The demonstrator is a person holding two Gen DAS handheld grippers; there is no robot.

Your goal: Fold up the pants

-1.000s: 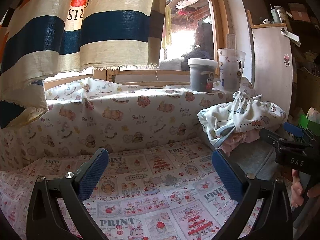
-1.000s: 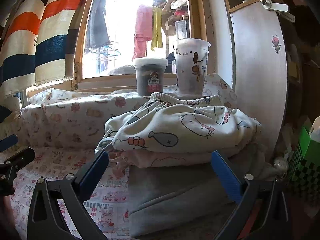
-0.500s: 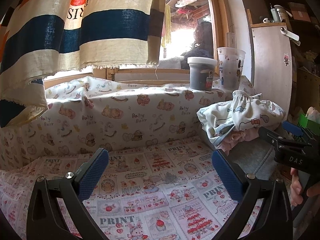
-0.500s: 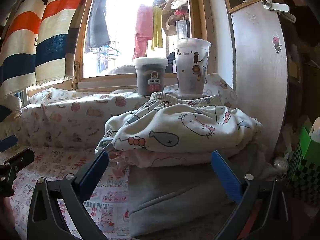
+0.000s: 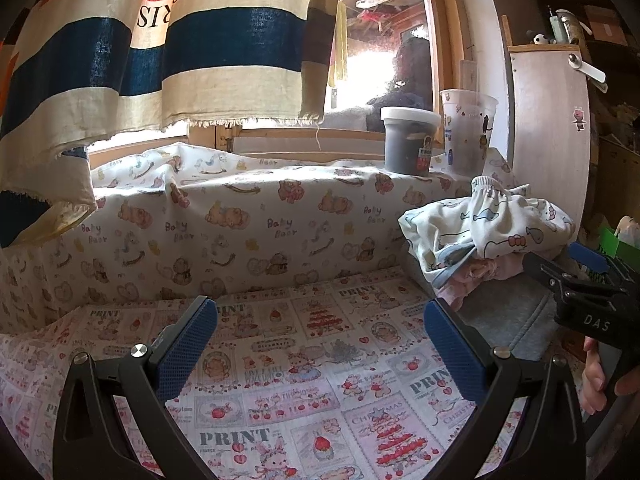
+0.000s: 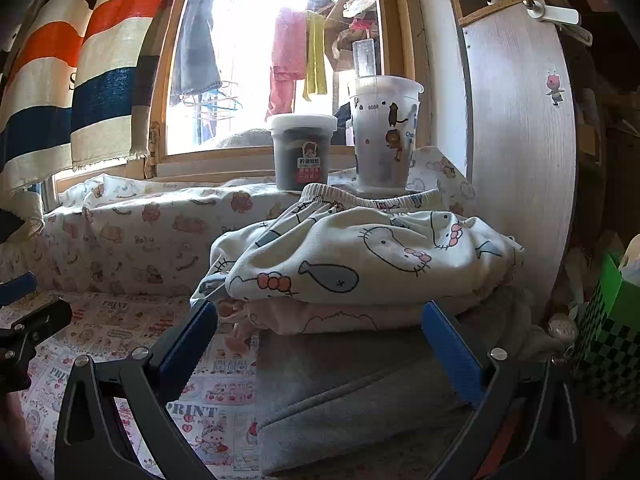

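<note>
1. Printed bed sheet [image 5: 304,364] fills lower half of L wrist view, flat and bare between the jaws. Same as 1 s ago, no shift.
2. Striped curtain [image 5: 168,52] upper left of frame, window behind it. Unchanged.
3. Grey garment [image 6: 360,392] lower centre of R view, bottom of the stack.
4. Pants [image 6: 372,256] w/ cat-and-fish print: centre of R view, right-centre of L view [image 5: 492,224]. Lie bundled/folded on top of a pink garment [image 6: 332,318], waistband at the back toward the window. No change over last sec.
5. Dark tub [image 6: 302,152] and printed cup [image 6: 384,132] on the sill just behind the stack.
6. Left gripper [image 5: 320,344]: jaws spread wide, nothing between them, over bare sheet.
7. Right gripper [image 6: 320,344]: jaws spread wide, empty, low in front of the stack, not touching pants.
8. Change: basically nil, both cams near static. Meaning: fits either pants already folded and stacked, or pile waiting to be picked up; can't tell which.
</note>
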